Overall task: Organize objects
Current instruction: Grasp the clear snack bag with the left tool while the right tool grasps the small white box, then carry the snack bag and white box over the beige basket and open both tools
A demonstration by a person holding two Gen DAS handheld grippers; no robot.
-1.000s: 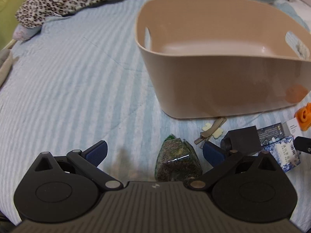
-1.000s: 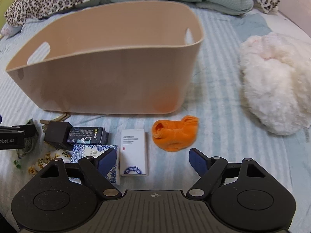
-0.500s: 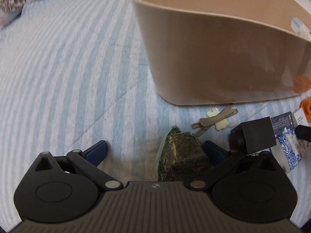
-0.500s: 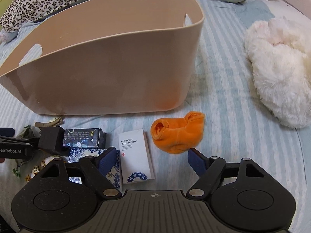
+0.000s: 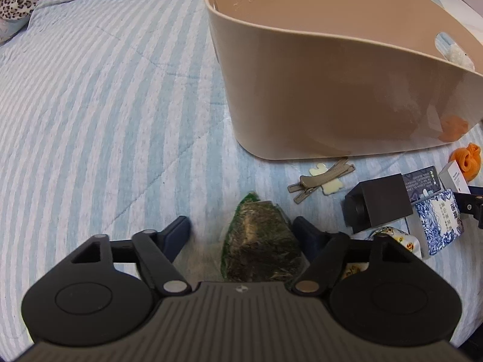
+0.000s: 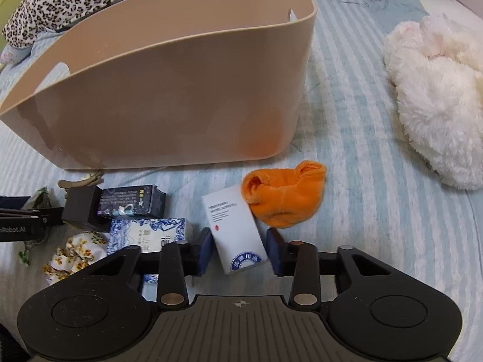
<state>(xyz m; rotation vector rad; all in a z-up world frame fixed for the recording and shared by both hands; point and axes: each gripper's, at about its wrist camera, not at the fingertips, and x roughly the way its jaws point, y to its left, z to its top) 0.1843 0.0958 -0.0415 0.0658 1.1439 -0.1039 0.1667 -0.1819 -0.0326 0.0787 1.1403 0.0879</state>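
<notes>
Your right gripper straddles the white box, jaws partly closed with a sliver of gap on each side, not yet clamped. The box lies flat on the bed, its long axis running away from you, tilted slightly left, so the pads meet its long sides. Your left gripper is wide open around the green packet. The bin stands just beyond.
</notes>
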